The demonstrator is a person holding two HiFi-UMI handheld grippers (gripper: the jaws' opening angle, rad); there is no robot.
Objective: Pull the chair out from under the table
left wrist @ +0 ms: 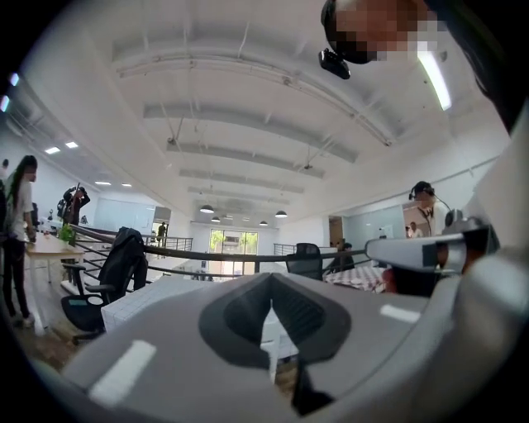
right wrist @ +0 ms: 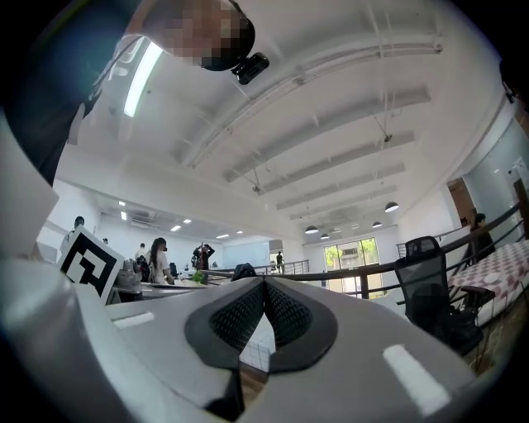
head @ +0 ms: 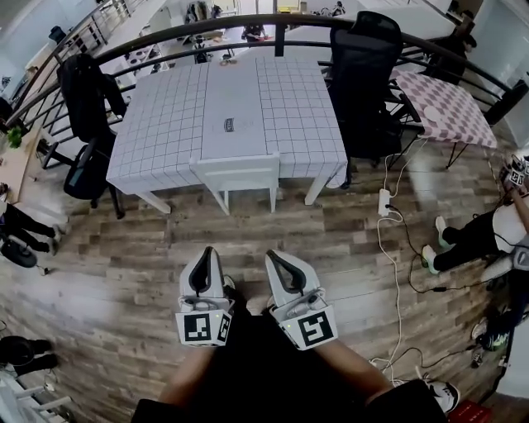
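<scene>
A white chair (head: 237,175) is tucked under the near side of the table (head: 165,124), which wears a grid-patterned cloth; only its backrest and legs show. Both grippers hang over the wood floor, well short of the chair. My left gripper (head: 208,253) is shut with nothing in it, and my right gripper (head: 276,258) beside it is shut and empty too. In the left gripper view the chair's white back (left wrist: 277,335) peeps through the slit of the left gripper (left wrist: 270,299). In the right gripper view the right gripper (right wrist: 264,291) points at the table's cloth (right wrist: 256,349).
Black office chairs stand at the table's left (head: 87,107) and far right (head: 364,74). A power strip and cables (head: 384,202) lie on the floor to the right. A curved black railing (head: 273,21) runs behind the table. People sit at the right (head: 479,235) and left edges.
</scene>
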